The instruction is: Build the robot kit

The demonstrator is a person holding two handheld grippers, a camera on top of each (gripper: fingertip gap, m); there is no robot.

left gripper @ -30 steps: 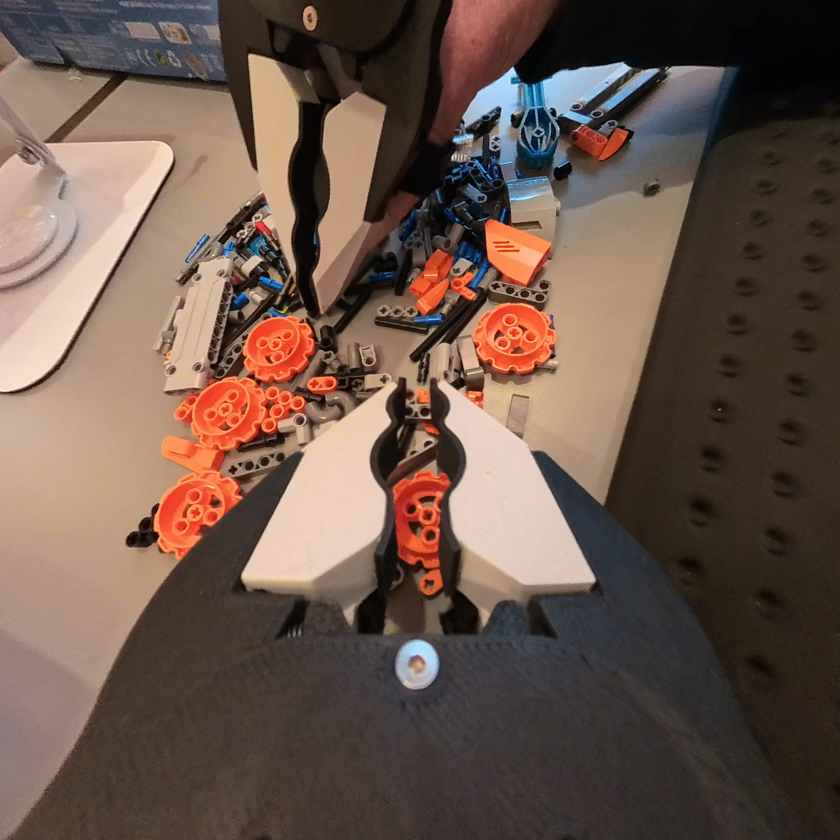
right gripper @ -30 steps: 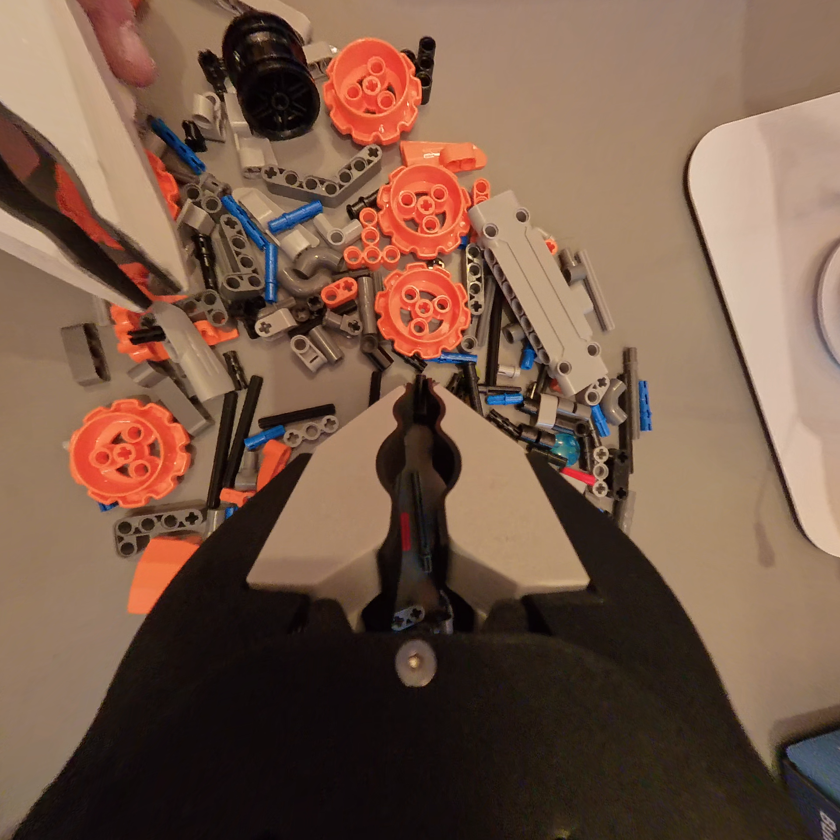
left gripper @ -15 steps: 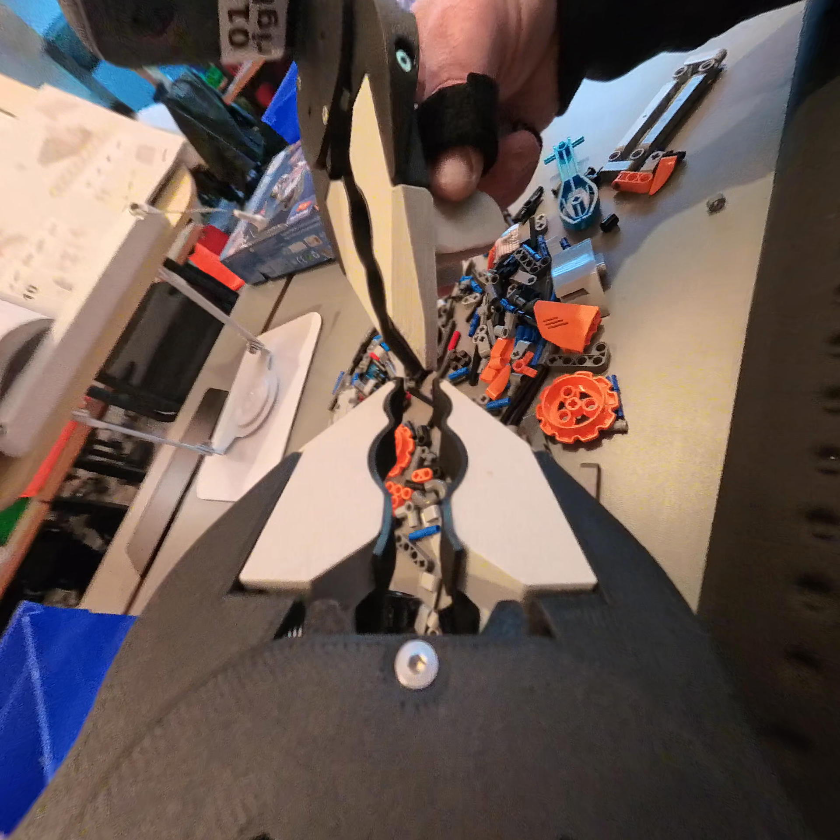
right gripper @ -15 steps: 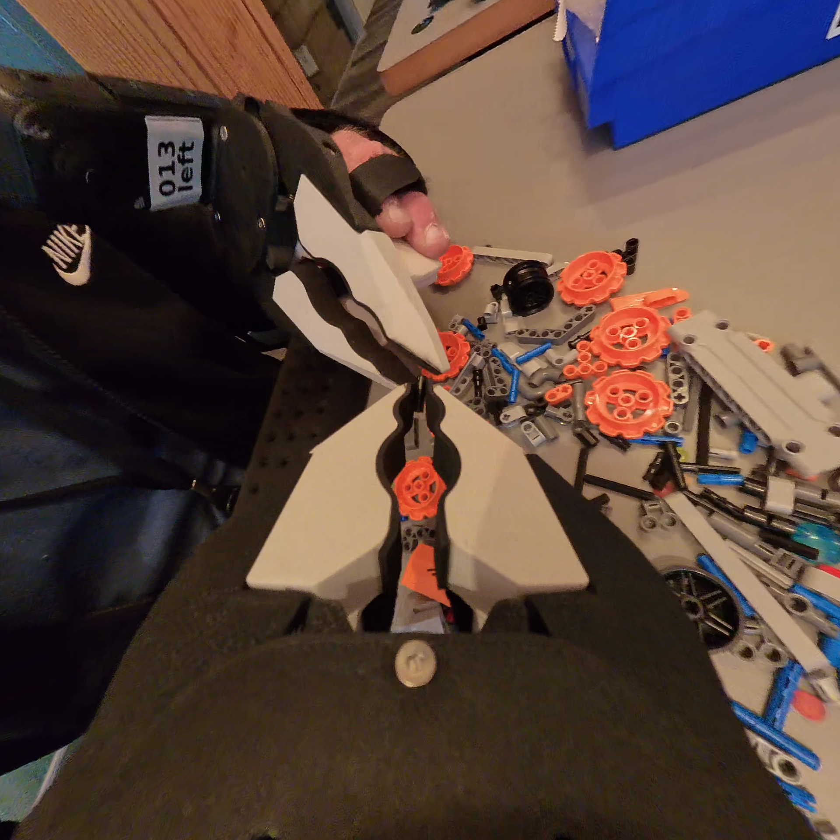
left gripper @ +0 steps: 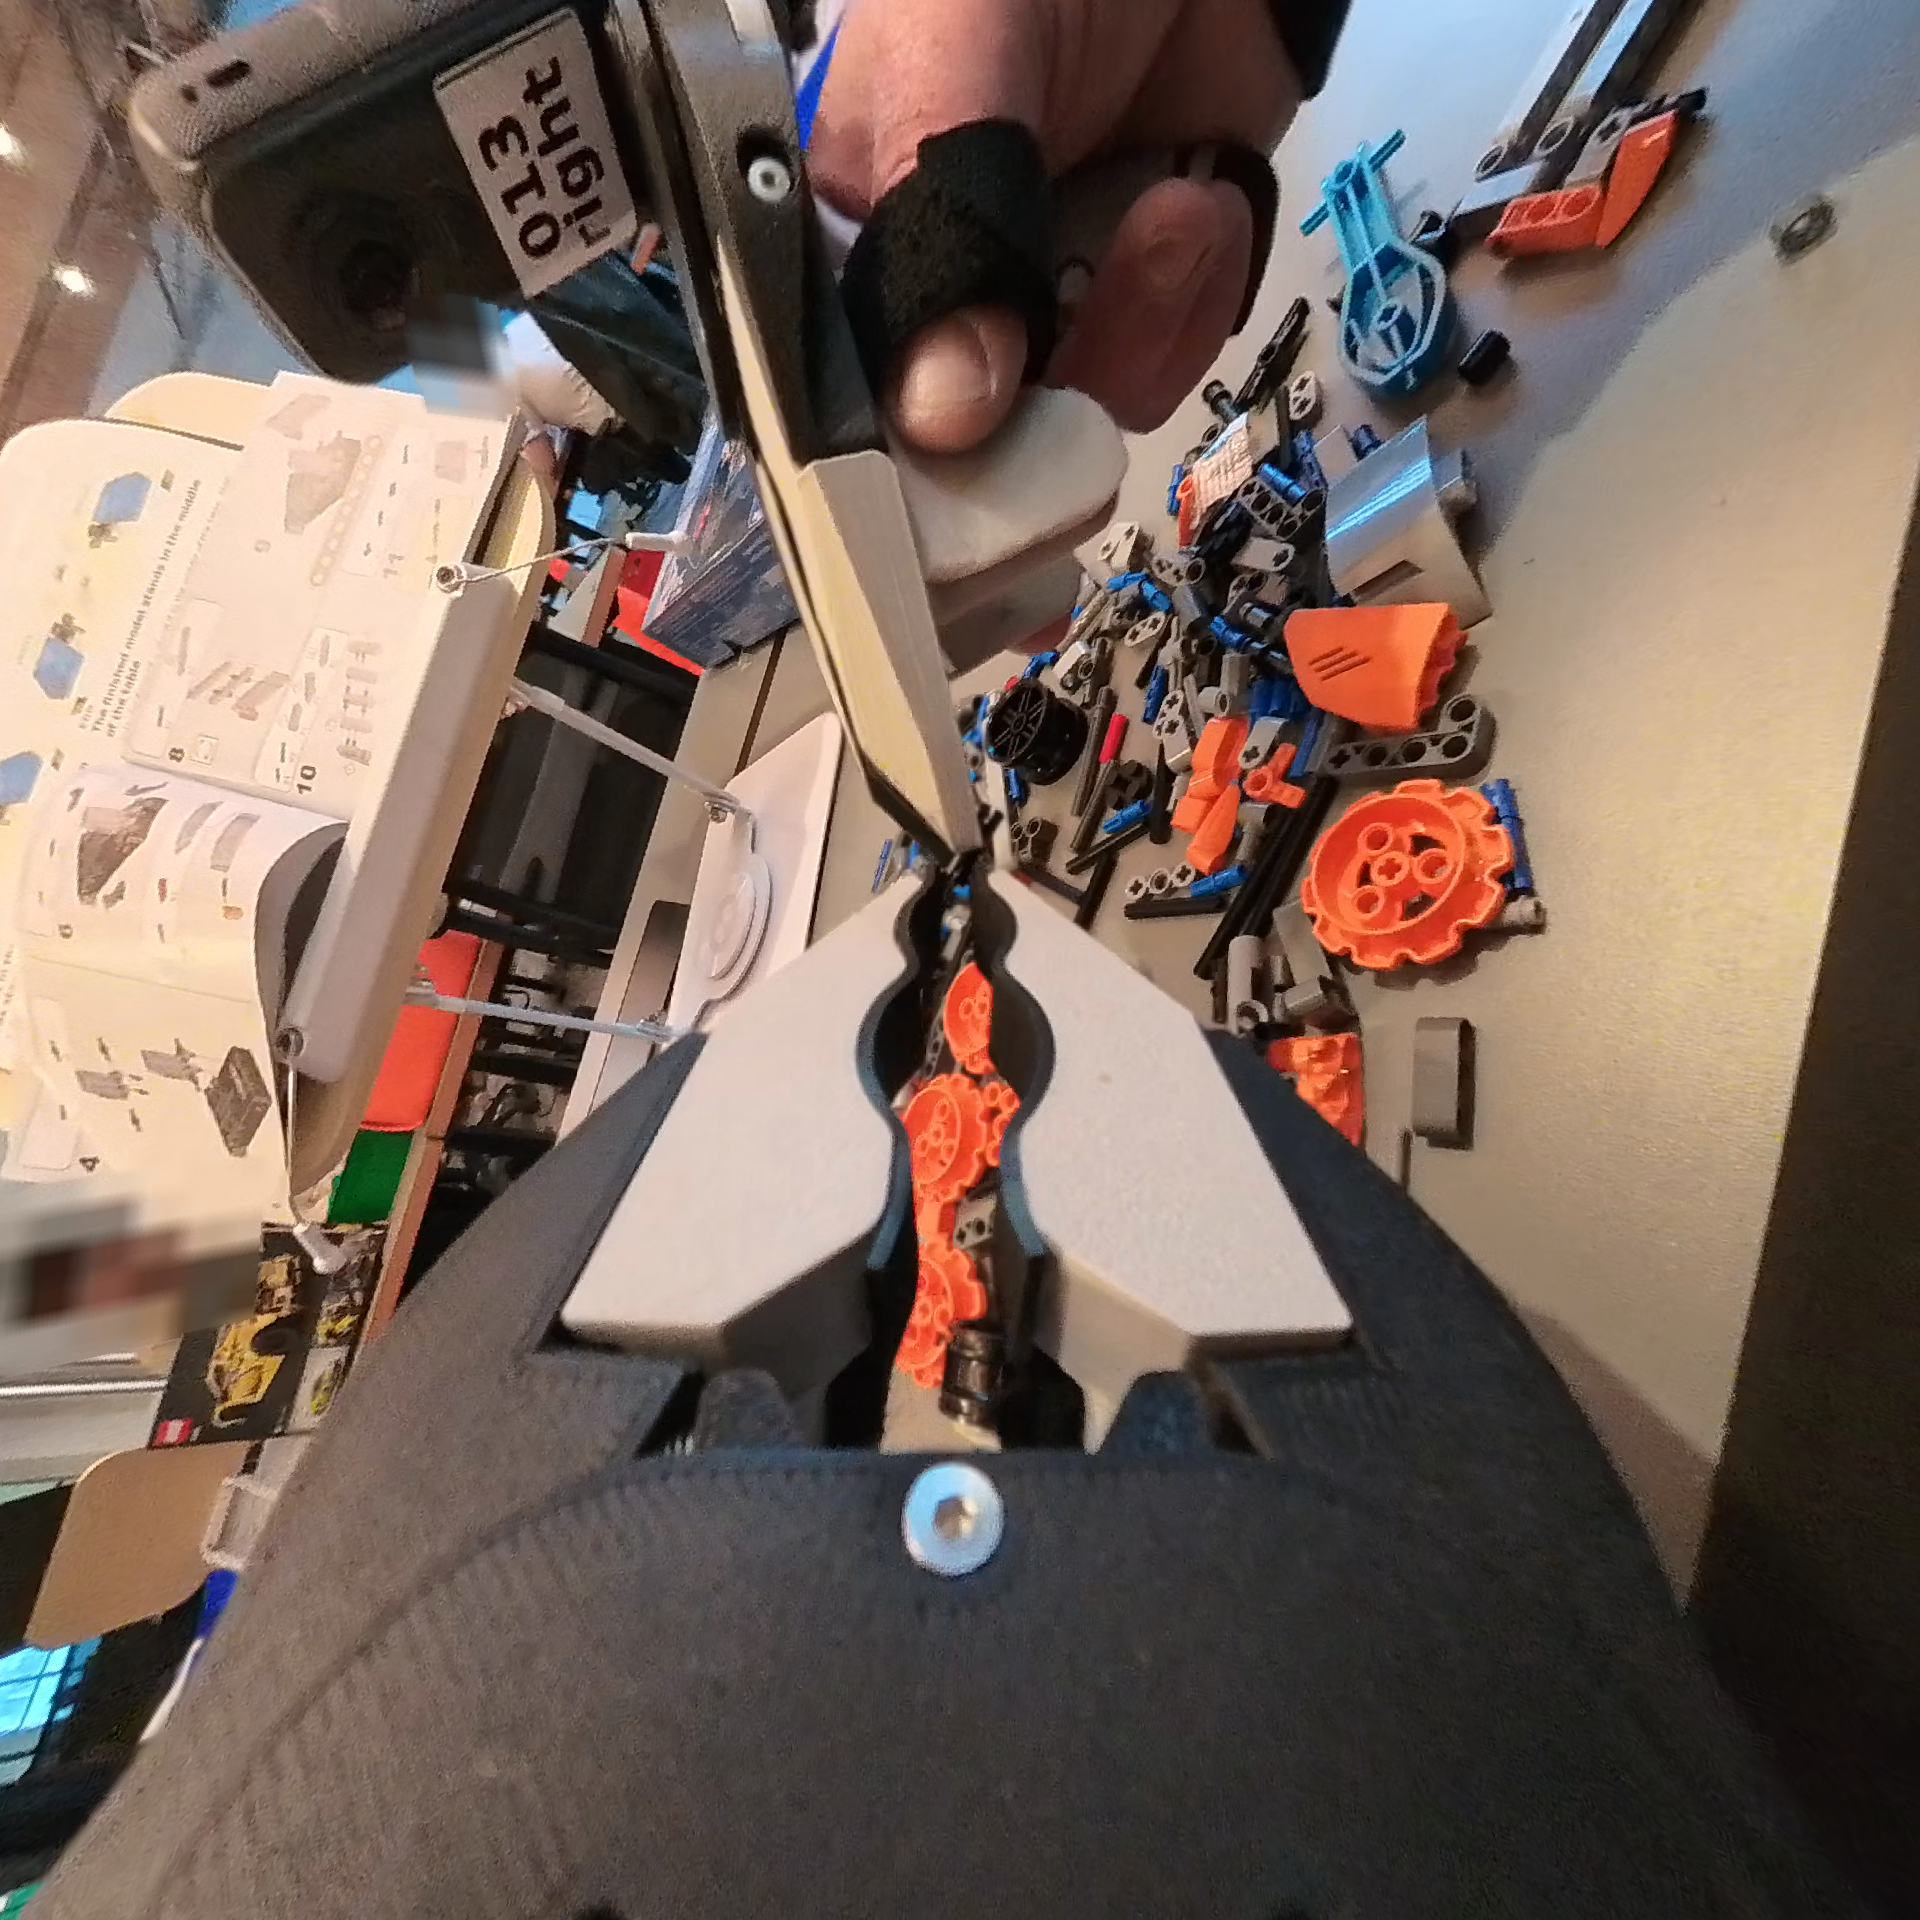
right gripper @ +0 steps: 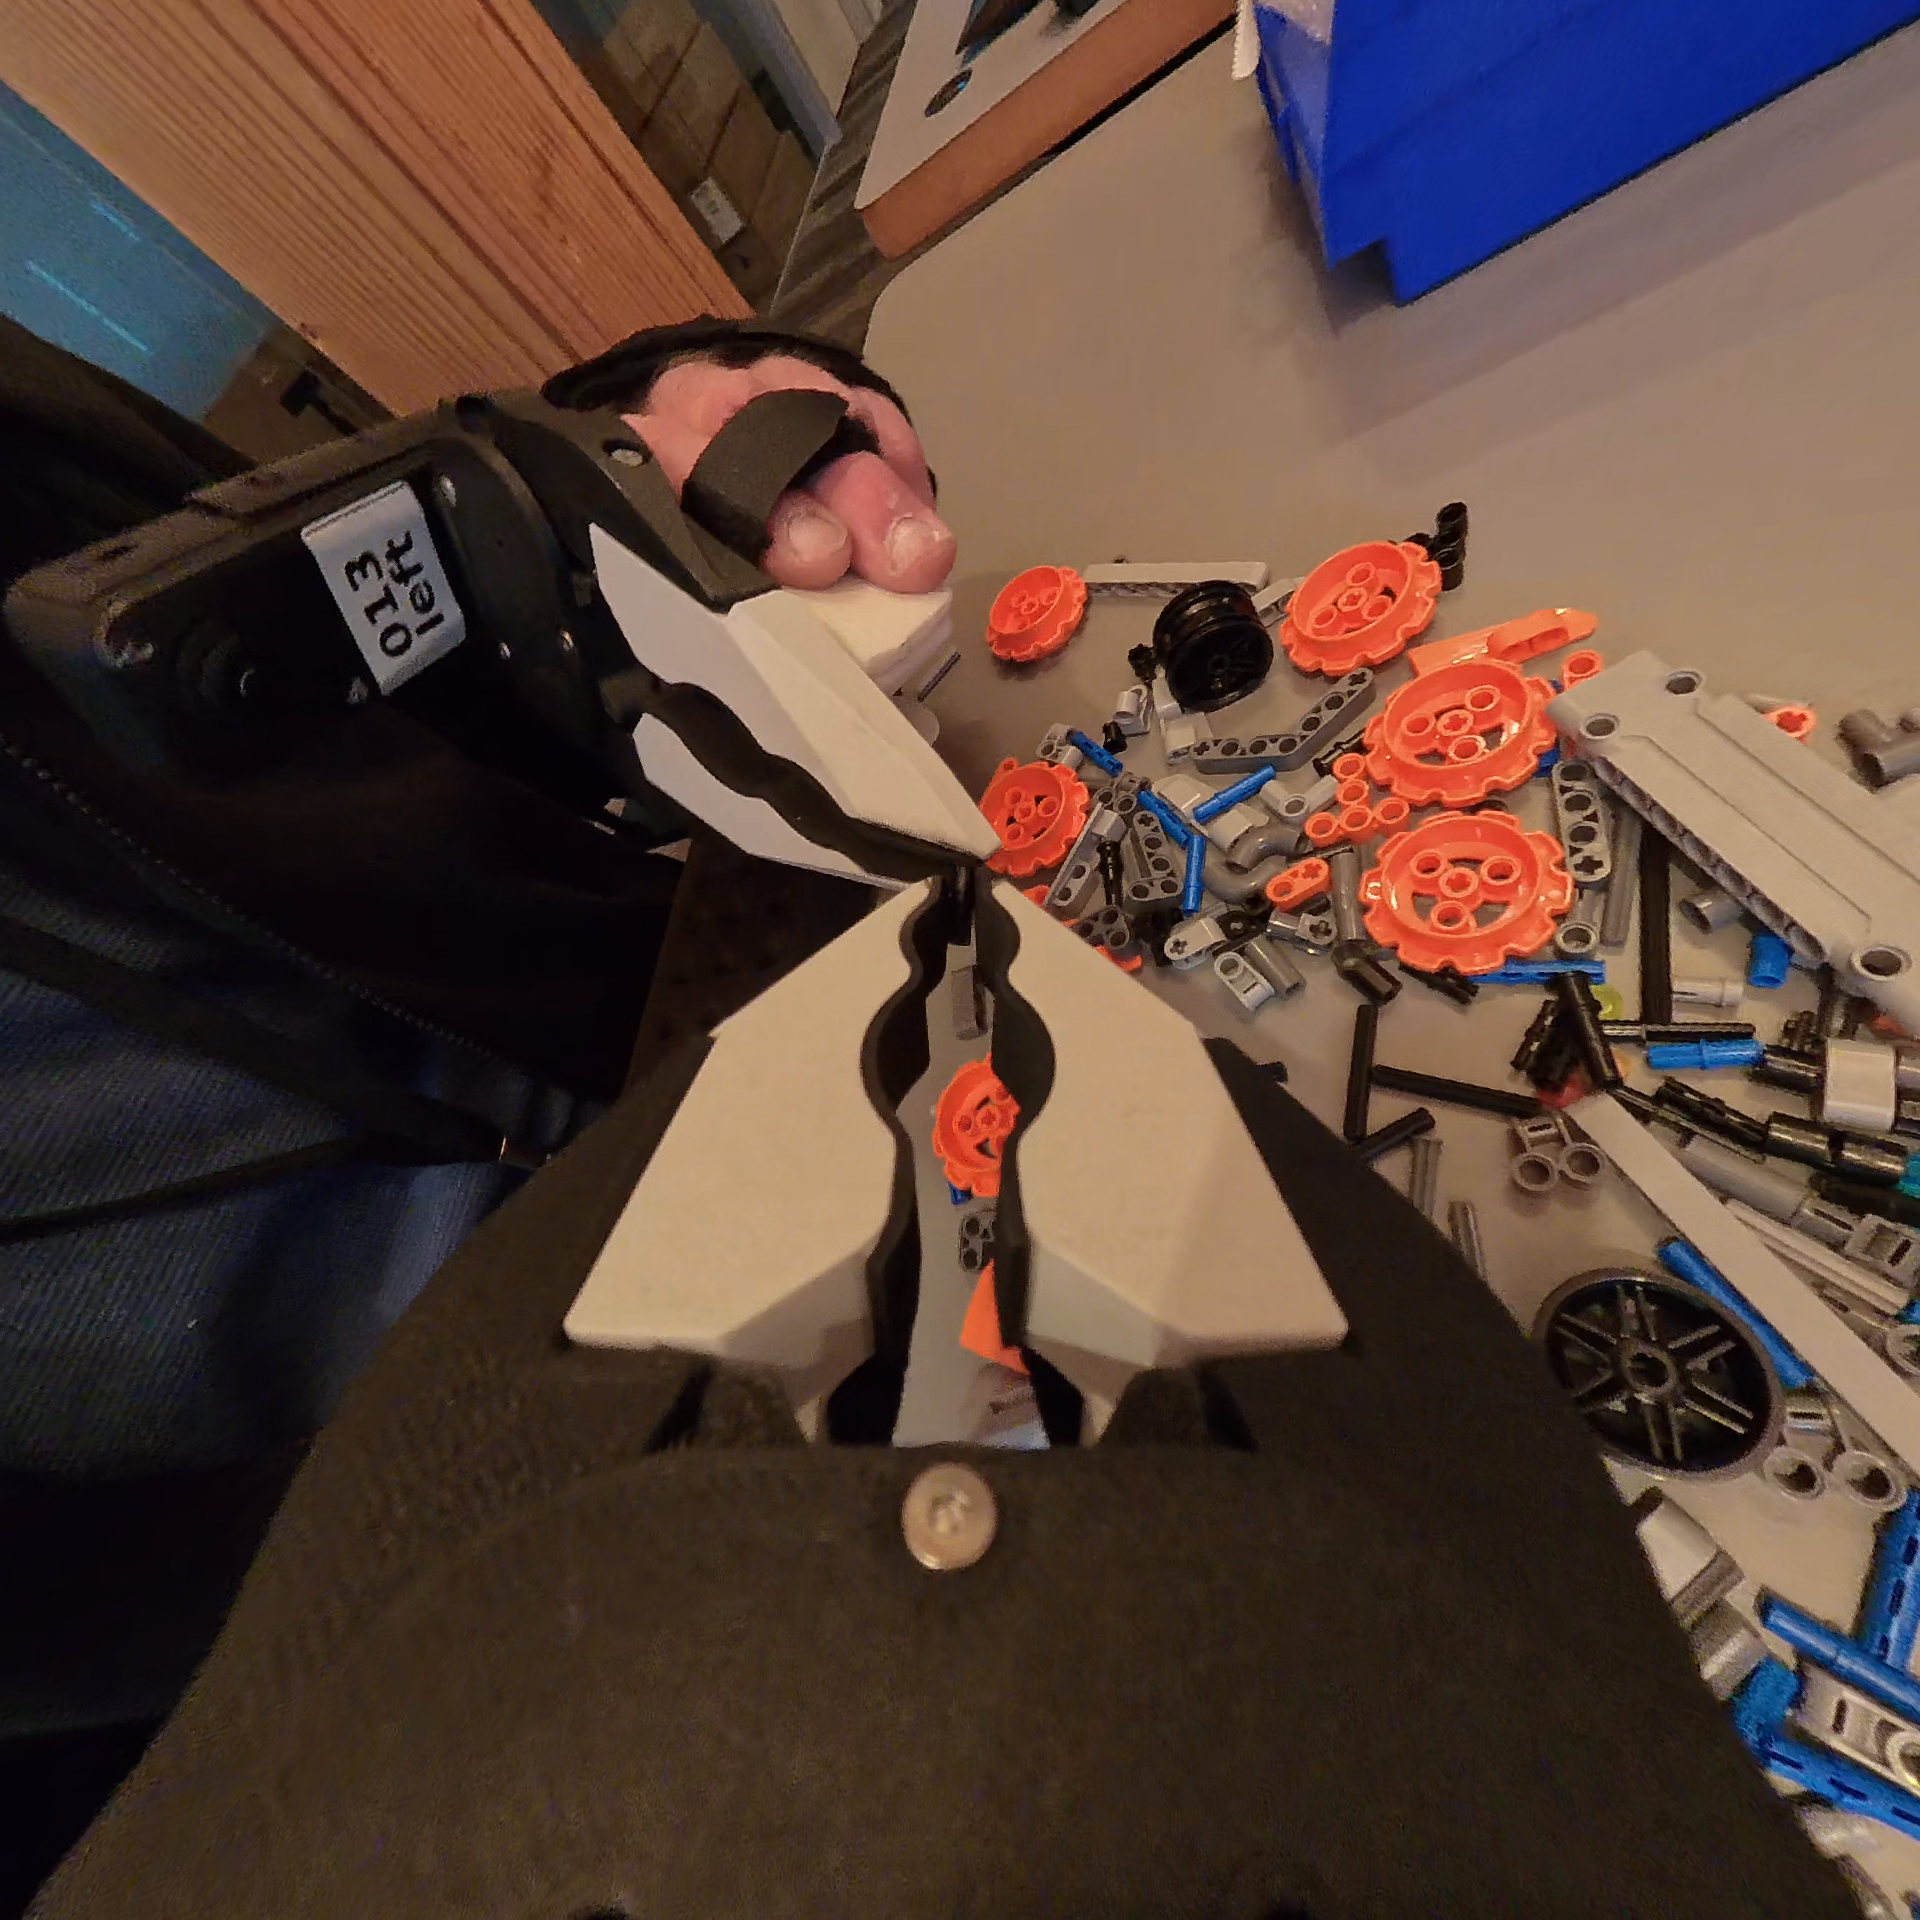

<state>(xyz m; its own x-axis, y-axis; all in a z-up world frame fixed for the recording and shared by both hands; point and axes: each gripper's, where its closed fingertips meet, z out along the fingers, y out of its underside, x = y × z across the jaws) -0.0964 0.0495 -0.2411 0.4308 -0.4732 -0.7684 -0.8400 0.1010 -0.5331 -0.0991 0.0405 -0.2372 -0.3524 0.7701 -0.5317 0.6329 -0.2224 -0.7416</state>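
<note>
My left gripper (left gripper: 961, 875) and right gripper (right gripper: 966, 896) meet tip to tip above a pile of toy building pieces (right gripper: 1299, 883) on a grey table (right gripper: 1195, 364). A thin black pin (right gripper: 961, 902) sits where the tips meet, and both grippers look shut on it. It also shows in the left wrist view (left gripper: 954, 902). In that view the right gripper (left gripper: 961, 847) comes down from above. In the right wrist view the left gripper (right gripper: 977, 847) comes in from the left. A hand (left gripper: 956, 353) holds each one.
Orange toothed wheels (right gripper: 1465, 894), a long grey beam (right gripper: 1745, 810), a small black wheel (right gripper: 1210, 644) and a large spoked wheel (right gripper: 1662, 1371) lie in the pile. A blue box (right gripper: 1558, 135) stands at the back. An instruction booklet on a stand (left gripper: 260, 675) is left, a dark perforated mat (left gripper: 1849, 935) right. My two grippers' fingertips are within a few centimetres of each other.
Both grippers rose from the pile and turned towards each other. The right one carried the black pin up, and the tips have come together on it.
</note>
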